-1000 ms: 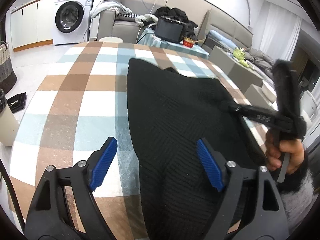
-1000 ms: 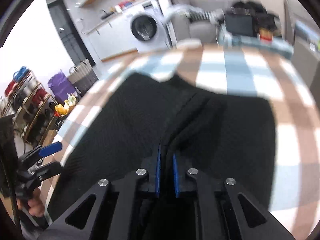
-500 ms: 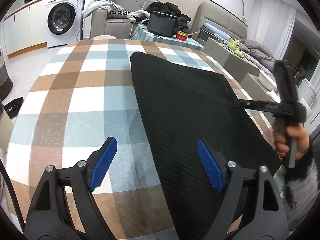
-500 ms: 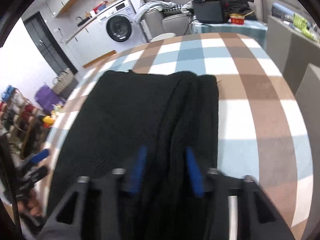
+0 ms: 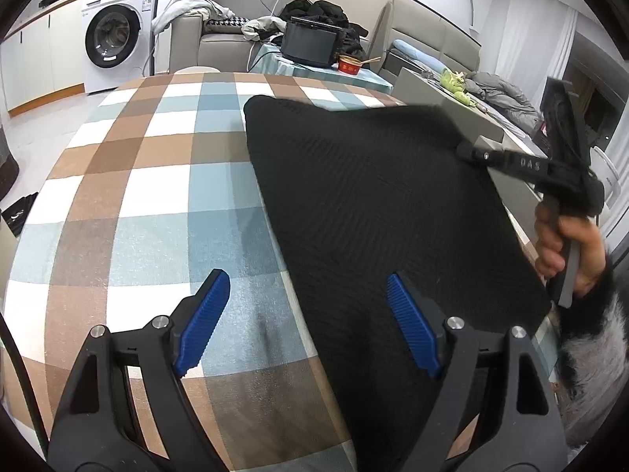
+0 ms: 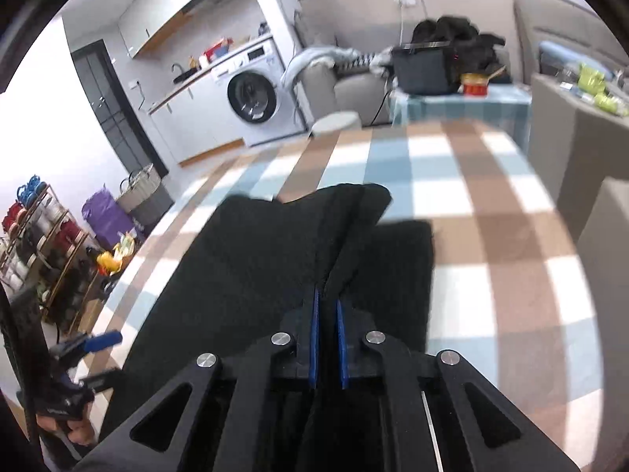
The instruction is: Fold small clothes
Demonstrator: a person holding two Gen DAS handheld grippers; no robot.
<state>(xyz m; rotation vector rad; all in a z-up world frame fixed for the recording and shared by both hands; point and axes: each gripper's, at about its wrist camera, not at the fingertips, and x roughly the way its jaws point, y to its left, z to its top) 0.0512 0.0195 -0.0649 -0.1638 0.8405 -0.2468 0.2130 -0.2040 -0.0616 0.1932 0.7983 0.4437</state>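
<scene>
A black knit garment (image 5: 373,204) lies spread on the table's checked cloth (image 5: 149,204). In the right wrist view my right gripper (image 6: 327,306) is shut on a fold of the garment (image 6: 243,259), and the pinched edge rises off the table towards it. The left wrist view shows that right gripper (image 5: 466,151) at the garment's far right edge, a hand (image 5: 566,244) on its handle. My left gripper (image 5: 306,320) hovers open over the garment's near left edge with nothing between its pads. It also appears low on the left as the left gripper (image 6: 106,356).
Beyond the table stand a washing machine (image 5: 114,35), a grey sofa (image 5: 220,39) with clothes, and a side table with a black box (image 5: 310,45) and a red bowl (image 5: 350,65). Shelves (image 6: 35,236) and a purple bag (image 6: 106,216) stand left of the table.
My right gripper let go of the fold, opened over the cloth, then shut on the garment's right edge and raised it. The left gripper stayed open and hardly moved.
</scene>
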